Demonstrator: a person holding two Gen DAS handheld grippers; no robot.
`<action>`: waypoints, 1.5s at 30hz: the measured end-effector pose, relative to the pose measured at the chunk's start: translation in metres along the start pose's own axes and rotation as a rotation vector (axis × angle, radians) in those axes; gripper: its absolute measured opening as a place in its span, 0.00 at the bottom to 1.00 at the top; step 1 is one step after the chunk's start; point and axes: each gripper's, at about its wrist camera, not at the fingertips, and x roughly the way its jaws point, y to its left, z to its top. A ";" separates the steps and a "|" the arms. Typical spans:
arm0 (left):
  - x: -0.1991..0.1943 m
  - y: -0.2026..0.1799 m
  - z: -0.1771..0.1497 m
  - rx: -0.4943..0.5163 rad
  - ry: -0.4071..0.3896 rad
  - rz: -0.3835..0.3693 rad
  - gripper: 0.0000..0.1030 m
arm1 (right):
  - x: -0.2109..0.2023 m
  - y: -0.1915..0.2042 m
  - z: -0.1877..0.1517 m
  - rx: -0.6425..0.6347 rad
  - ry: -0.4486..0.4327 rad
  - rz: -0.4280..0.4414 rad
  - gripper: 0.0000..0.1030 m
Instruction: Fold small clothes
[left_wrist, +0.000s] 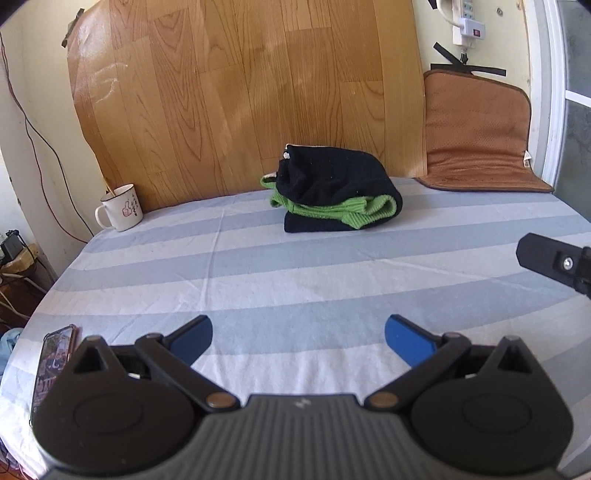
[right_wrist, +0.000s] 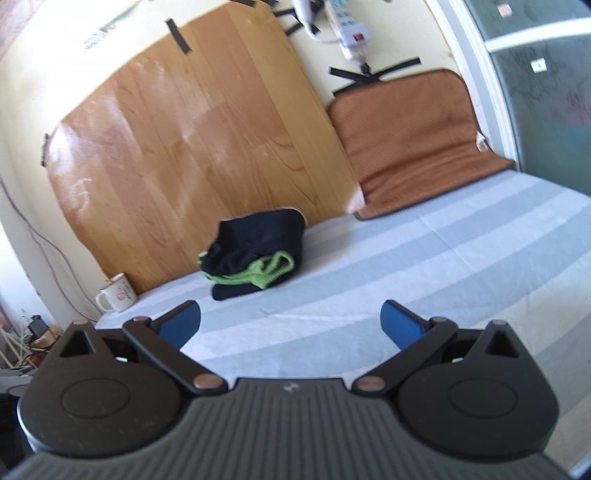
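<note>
No legible text; mug (left_wrist: 122, 208) bears red thumbs-up sign, characters unreadable.

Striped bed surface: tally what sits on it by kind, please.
Folded clothes pile (black and green; garment count unclear): 1
Mug: 1
Phone: 1
Brown cushion, its lower part lying on the bed: 1
Total: 4

Both wrist views look low across the striped bed (left_wrist: 295, 280) toward the wood-grain board (left_wrist: 236, 92); the right view is tilted. Both share the folded clothes (right_wrist: 255, 258) and mug (right_wrist: 116, 297).
</note>
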 end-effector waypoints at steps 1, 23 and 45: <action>-0.001 0.000 0.000 0.000 -0.003 0.001 1.00 | -0.002 0.002 0.000 -0.003 -0.003 0.007 1.00; -0.012 0.002 -0.010 -0.002 0.000 0.003 1.00 | -0.009 0.015 -0.006 -0.008 0.014 0.038 1.00; 0.031 0.001 -0.004 -0.014 0.072 -0.004 1.00 | 0.022 0.006 -0.007 -0.024 0.061 0.000 1.00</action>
